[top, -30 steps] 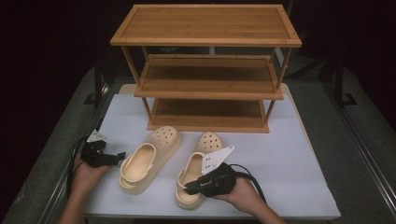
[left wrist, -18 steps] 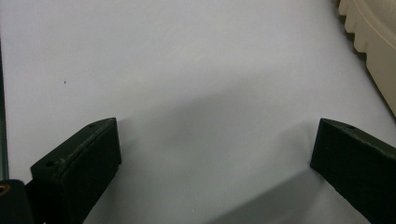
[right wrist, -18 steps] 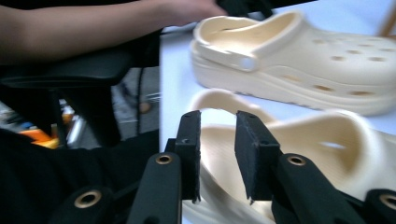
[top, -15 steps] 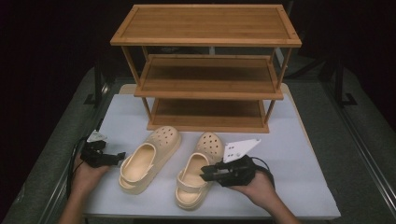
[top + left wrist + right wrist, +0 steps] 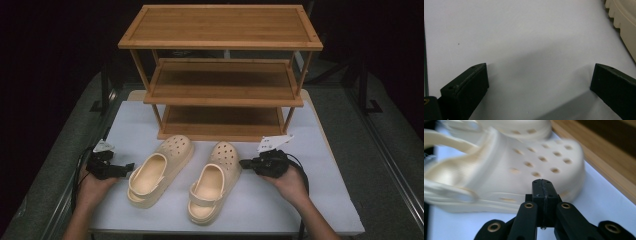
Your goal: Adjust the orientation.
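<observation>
From above, the person's right hand (image 5: 290, 182) lies low on the tabletop (image 5: 310, 200), its right gripper (image 5: 246, 163) pointing level at the toe side of the right clog (image 5: 212, 182), jaws having just closed with nothing between them. The left hand (image 5: 92, 186) rests at the tabletop's left edge, its left gripper (image 5: 131, 166) aimed at the left clog (image 5: 159, 167).

The left gripper view has the jaws spread wide over bare tabletop, the clog's sole (image 5: 624, 22) at the upper right.

The right gripper view shows the jaws pressed together just short of the blurred clog (image 5: 524, 170).
</observation>
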Tool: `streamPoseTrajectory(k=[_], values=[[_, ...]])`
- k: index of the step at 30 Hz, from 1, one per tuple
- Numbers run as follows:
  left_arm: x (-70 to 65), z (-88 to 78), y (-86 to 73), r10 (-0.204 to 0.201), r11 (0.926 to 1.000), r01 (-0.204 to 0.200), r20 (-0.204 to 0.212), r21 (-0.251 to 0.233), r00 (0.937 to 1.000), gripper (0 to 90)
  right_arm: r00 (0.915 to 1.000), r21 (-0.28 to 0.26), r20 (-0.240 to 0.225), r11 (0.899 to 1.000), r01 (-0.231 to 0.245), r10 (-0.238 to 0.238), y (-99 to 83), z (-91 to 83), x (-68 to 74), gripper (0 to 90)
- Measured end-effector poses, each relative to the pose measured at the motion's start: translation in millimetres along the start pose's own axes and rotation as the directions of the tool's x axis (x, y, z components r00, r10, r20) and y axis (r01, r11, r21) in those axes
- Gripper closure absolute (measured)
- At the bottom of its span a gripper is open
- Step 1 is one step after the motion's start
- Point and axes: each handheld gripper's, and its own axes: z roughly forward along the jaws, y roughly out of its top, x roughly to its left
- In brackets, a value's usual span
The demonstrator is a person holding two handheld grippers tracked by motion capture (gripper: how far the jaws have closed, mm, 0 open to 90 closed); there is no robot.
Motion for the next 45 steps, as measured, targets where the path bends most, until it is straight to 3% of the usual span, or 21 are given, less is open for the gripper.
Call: streamPoseTrajectory(k=[3, 6, 22, 40, 45], values=[[0.0, 0.0, 0.0, -0.001, 1.0000, 0.001, 0.000, -0.001, 1.0000, 0.7, 0.9990, 0.066, 0.040, 0.998, -0.020, 0.017, -5.3, 17.5, -14.4, 89.8], [0.0, 0.1, 0.0, -0.001, 1.0000, 0.001, 0.000, -0.001, 1.0000, 0.7, 0.9987, 0.091, 0.038, 0.995, -0.038, 0.035, -9.2, 27.7, -22.8, 89.8], [0.0, 0.2, 0.1, -0.003, 1.0000, 0.003, 0.001, -0.001, 1.0000, 0.7, 0.9979, 0.080, 0.023, 0.995, -0.062, 0.060, -6.4, 46.2, -34.5, 89.9], [0.1, 0.2, 0.1, -0.004, 1.0000, 0.004, 0.002, 0.000, 1.0000, 0.7, 0.9994, 0.120, 0.024, 0.992, -0.027, 0.024, 30.4, 86.1, -34.8, 89.9], [0.0, 0.2, 0.0, -0.004, 1.0000, 0.004, 0.001, -0.001, 1.0000, 0.7, 0.9987, 0.124, 0.020, 0.991, -0.049, 0.047, 31.2, 87.6, -37.9, 89.8]])
